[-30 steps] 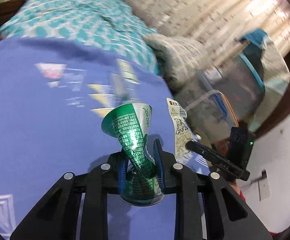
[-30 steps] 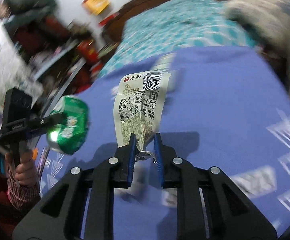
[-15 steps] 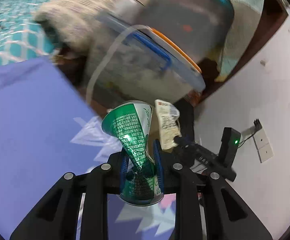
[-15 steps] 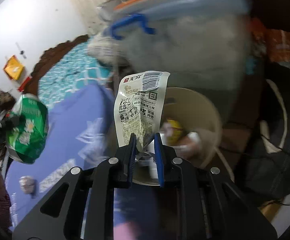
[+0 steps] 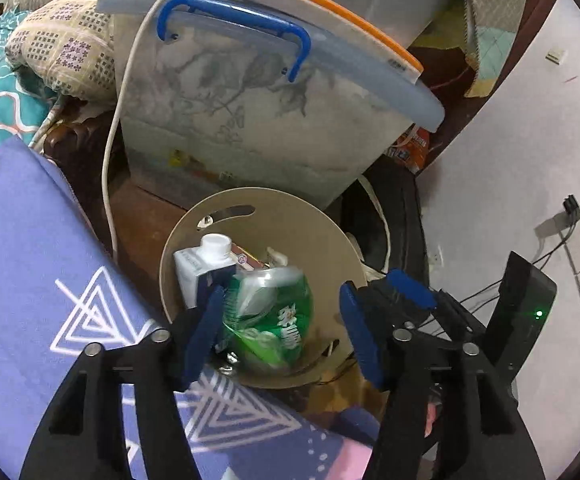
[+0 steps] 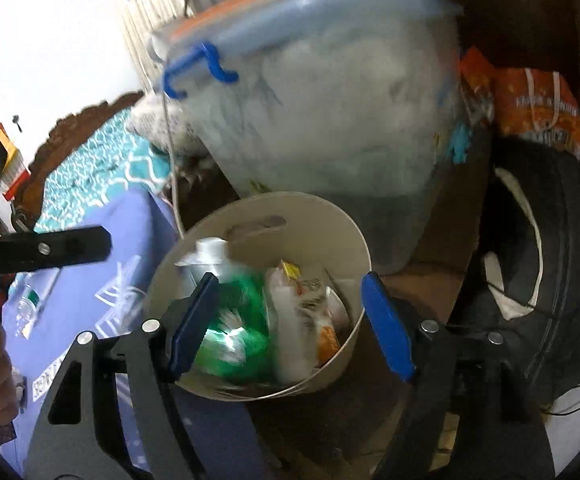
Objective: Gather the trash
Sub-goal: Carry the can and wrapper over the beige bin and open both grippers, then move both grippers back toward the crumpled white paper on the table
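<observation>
Over the beige bin [image 5: 290, 208], both the left gripper [image 5: 285, 332] and right gripper [image 6: 290, 320] are spread wide, empty; the green can [image 5: 269, 316] and wrapper [image 6: 302, 312] are binned, while a bottle [image 6: 25, 308] is left on the purple sheet [image 5: 17, 260].

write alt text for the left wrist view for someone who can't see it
The left tongs hang open over a round beige bin, where a crushed green can lies beside a white carton. A large translucent storage tub with a blue handle stands behind the bin, and a purple patterned cloth fills the lower left.
</observation>
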A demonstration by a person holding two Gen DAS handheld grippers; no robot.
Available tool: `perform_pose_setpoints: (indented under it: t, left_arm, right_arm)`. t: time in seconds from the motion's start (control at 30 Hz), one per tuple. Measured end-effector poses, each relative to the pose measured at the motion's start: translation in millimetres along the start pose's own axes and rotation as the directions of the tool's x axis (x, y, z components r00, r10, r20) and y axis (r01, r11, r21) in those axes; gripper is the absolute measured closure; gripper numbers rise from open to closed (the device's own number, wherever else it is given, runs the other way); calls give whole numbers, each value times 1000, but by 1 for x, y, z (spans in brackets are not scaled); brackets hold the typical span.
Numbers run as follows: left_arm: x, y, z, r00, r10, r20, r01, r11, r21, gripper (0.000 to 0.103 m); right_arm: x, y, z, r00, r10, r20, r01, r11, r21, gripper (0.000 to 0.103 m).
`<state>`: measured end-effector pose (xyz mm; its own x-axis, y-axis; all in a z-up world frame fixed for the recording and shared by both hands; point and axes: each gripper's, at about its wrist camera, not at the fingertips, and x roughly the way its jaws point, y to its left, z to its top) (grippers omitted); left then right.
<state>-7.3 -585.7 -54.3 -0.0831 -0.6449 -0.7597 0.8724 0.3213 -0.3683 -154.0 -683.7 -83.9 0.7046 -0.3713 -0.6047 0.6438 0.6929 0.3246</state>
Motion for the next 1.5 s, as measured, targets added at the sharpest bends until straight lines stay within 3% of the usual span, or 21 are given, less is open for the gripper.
perform_pose_setpoints:
  t: [0.27,0.4,0.57,0.83,1.27,1.5]
  left_arm:
    - [-77,14,-45,996,12,90,-12,1000,-4,48]
    - [-110,29,-82,986,104,129,-102,994,-28,48]
    - [-145,41,-126,946,275,170,-273,961,-37,48]
    - [-192,62,-171,893,400,209,-389,917,-94,48]
    - [-239,78,-216,855,454,251,-435,891,-129,46]
    - [-254,79,-229,842,462,277,-443,887,-132,46]
  right_arm:
    - [-44,42,-25,989,132,69,-136,989,61,30]
    - [-57,71,-47,978,189,91,-197,977,87,30]
    - [-74,95,-77,969,226,104,-238,962,135,30]
    - [-102,132,-94,962,243,122,-258,958,122,29]
    - [-126,162,-113,963,214,162,-242,953,180,23]
    - [-127,180,-111,965,218,147,-240,959,151,22]
